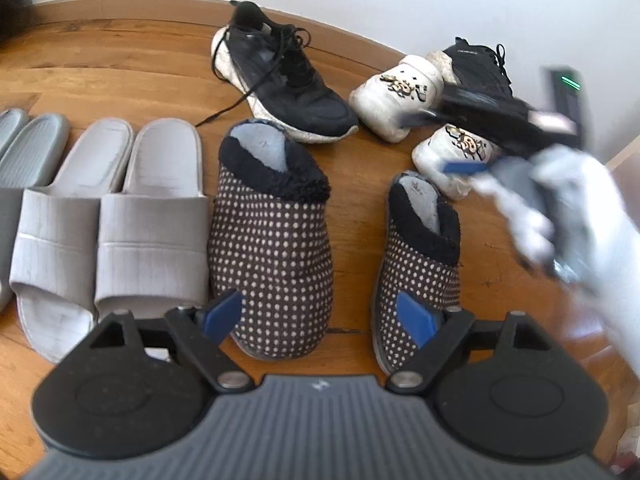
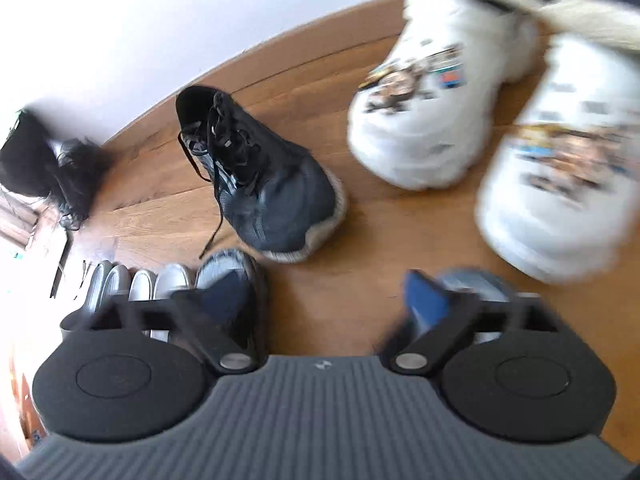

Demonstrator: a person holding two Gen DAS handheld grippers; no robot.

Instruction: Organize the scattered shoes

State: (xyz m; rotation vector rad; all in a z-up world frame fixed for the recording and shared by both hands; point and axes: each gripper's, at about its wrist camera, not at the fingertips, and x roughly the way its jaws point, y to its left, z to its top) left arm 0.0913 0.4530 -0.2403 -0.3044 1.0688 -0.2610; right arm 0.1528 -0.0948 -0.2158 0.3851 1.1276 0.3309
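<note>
Standing spread and empty, both grippers' jaws hover: the left gripper [image 1: 322,316] over the dotted slippers [image 1: 272,248], seemingly to close their gap, the right gripper [image 2: 328,308] near the white clogs [image 2: 440,112].

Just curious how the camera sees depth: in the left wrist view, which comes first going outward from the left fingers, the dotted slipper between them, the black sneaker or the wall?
1. Dotted slipper: on the wooden floor, its toe between the left gripper fingers.
2. Black sneaker: beyond the slipper's heel, lying askew.
3. Wall: behind everything, at the floor's far edge.
</note>
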